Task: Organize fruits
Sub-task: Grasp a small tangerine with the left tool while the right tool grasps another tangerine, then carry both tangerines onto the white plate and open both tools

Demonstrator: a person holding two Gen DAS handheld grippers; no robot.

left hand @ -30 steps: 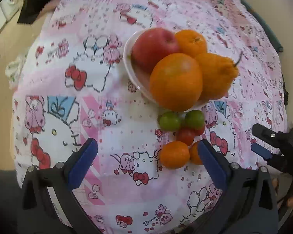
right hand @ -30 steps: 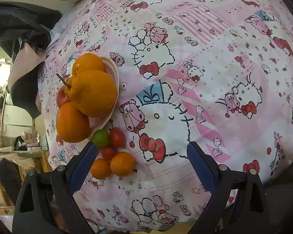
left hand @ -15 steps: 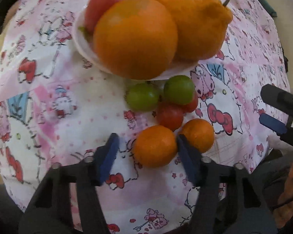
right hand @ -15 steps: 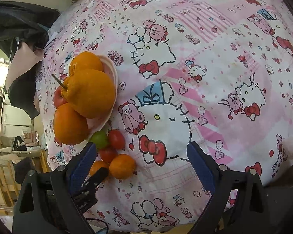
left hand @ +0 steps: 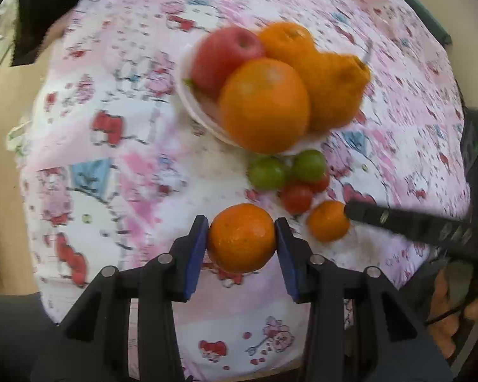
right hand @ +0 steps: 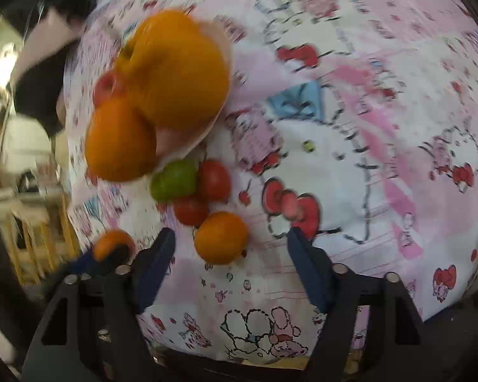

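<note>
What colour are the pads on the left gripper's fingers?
Dark blue pads on black arms, clamped on a small orange; clearest in the left wrist view.

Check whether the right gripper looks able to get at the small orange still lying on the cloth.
Probably yes. The right gripper is open, and the small orange lies on the cloth just ahead of its fingertips, nothing between. The red tomato touches its far side and could get nudged.

The tablecloth (left hand: 137, 146) is soft cloth with pink cartoon prints. The mandarin (left hand: 241, 238) has bumpy, shiny skin. The apple (left hand: 226, 54) looks smooth. The blue fingers (left hand: 196, 254) look like matt plastic.
</note>
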